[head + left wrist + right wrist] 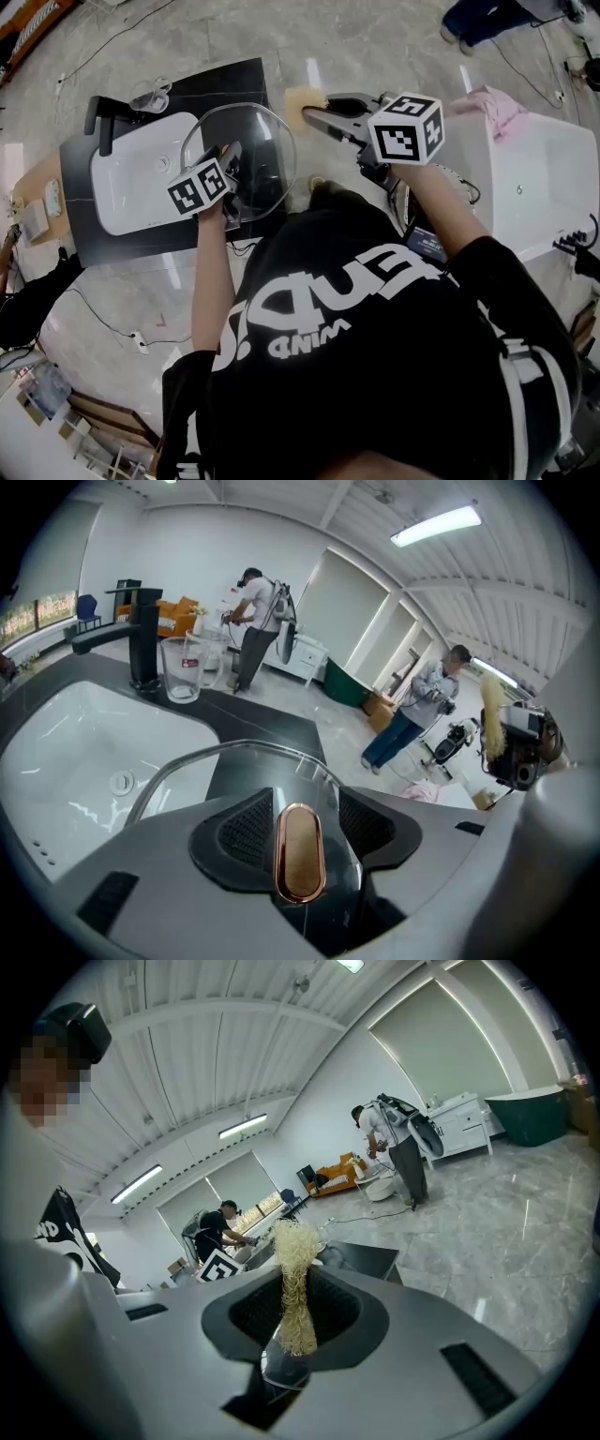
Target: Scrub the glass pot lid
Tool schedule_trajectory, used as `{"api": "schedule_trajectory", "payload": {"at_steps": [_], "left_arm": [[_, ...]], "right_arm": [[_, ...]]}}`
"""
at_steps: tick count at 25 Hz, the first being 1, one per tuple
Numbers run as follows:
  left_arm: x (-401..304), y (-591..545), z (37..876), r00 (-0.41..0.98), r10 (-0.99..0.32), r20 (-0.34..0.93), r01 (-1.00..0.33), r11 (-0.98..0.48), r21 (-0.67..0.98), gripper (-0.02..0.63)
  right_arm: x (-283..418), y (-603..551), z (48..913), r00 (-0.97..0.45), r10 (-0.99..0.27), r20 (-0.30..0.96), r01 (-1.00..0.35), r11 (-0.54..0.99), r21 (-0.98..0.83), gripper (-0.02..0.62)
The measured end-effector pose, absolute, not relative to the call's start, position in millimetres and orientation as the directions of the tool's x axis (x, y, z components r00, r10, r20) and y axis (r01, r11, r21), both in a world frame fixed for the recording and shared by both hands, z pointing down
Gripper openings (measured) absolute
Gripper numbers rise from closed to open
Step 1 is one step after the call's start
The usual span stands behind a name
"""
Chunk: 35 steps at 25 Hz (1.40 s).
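The left gripper [232, 159] has its jaws wide astride the rose-gold knob [299, 852] of the glass pot lid [267, 141] (a sliver of gap shows beside the knob). The lid sits over the dark counter [234, 80] by the white sink [141, 178]. Best to clamp the knob firmly before scrubbing. The right gripper [317, 114] pinches a fibrous scrubber [298, 1288], clear of the glass.

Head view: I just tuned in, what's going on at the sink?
A person works with two handheld claws. The left claw sits around the copper-coloured handle of the glass pot lid, jaws wide with a gap on one side. The lid is over the edge of the white sink. The right claw is shut on a pale fibrous scrubber near the lid's rim; contact can't be told.
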State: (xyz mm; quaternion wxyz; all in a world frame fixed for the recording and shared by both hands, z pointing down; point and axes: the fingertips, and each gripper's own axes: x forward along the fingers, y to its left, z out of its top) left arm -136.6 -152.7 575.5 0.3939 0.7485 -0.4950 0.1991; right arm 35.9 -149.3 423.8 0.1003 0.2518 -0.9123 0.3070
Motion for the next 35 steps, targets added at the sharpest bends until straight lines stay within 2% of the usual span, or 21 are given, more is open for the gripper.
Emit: {"api": "schedule_trajectory", "payload": {"at_steps": [6,8,10,13,14,20,25,35], "left_arm": [[-144,-165,526,0.446,-0.641,0.625,-0.89,-0.243,0.386,0.222],[-145,-166,503,0.457,-0.664,0.592,-0.883,-0.257,0.393,0.199],[-146,-166,481,0.46,-0.691,0.558,-0.88,-0.272,0.389,0.151],[-147,-162,450,0.461,-0.725,0.512,-0.88,-0.3,0.369,0.033],[-146,-159,442,0.468,-0.73,0.499,-0.877,-0.313,0.364,0.016],[-143,-142,407,0.485,-0.759,0.434,-0.872,-0.382,0.306,0.014],[-143,-128,400,0.472,-0.811,0.347,-0.88,-0.406,0.247,0.014],[-151,-108,423,0.402,-0.894,0.197,-0.912,-0.373,0.167,0.014]], "right_arm": [[18,-145,429,-0.86,-0.375,0.346,-0.507,0.706,-0.495,0.054],[11,-143,429,-0.865,-0.364,0.345,-0.497,0.715,-0.492,0.054],[3,-140,430,-0.869,-0.353,0.346,-0.488,0.726,-0.486,0.054],[-8,-137,428,-0.874,-0.337,0.349,-0.474,0.747,-0.466,0.054],[-11,-136,428,-0.876,-0.333,0.349,-0.47,0.753,-0.461,0.054],[-24,-137,419,-0.872,-0.351,0.341,-0.475,0.774,-0.418,0.054],[-32,-134,417,-0.844,-0.42,0.333,-0.517,0.801,-0.302,0.054],[-40,-131,442,-0.818,-0.485,0.308,-0.557,0.801,-0.218,0.054]]}}
